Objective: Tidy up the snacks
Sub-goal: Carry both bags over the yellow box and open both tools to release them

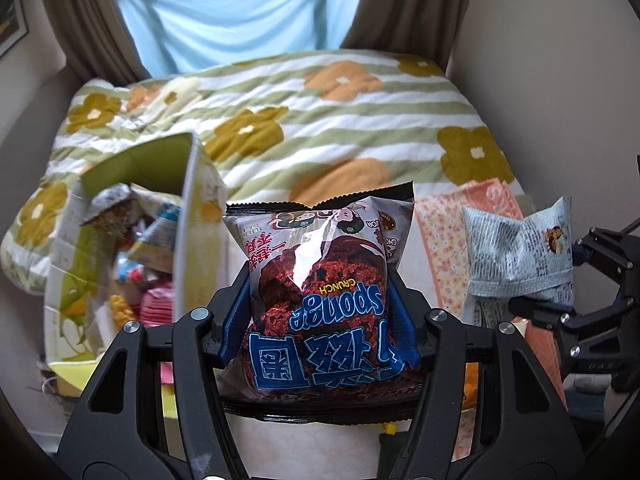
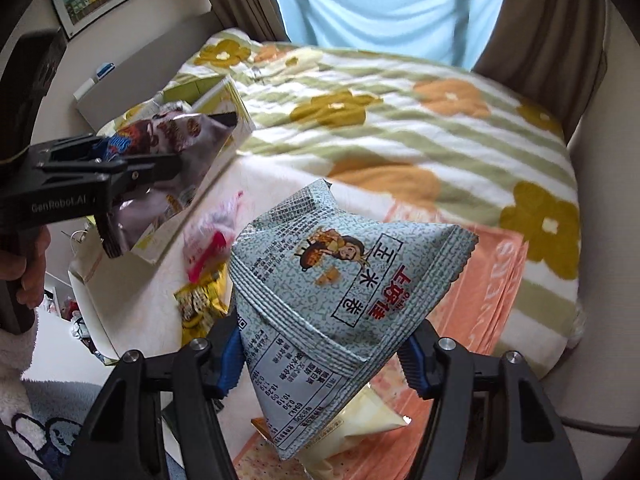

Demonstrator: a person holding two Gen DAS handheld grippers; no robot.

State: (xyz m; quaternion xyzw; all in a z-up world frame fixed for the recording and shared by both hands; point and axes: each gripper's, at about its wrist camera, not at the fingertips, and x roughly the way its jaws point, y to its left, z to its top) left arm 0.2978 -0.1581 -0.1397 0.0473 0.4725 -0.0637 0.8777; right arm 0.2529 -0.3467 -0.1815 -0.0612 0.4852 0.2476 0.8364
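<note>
The left gripper point(image 1: 318, 312) is clenched on a chocolate Sponge Crunch bag point(image 1: 320, 276), held just beside the open cardboard box point(image 1: 192, 216) at the bed's left edge. The right gripper point(image 2: 320, 344) clamps a pale-blue corn snack packet point(image 2: 340, 280) above the peach towel point(image 2: 480, 280).

left gripper point(image 1: 319, 312) fingers point(image 1: 236, 312) clamp the sponge crunch bag point(image 1: 320, 280) beside the open box point(image 1: 120, 248).

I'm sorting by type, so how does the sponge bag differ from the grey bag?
The sponge bag is glossy, dark red and blue; the grey bag is pale and speckled. The left gripper holds the sponge bag, the right gripper the grey bag. Both are sealed, puffy and lifted.
</note>
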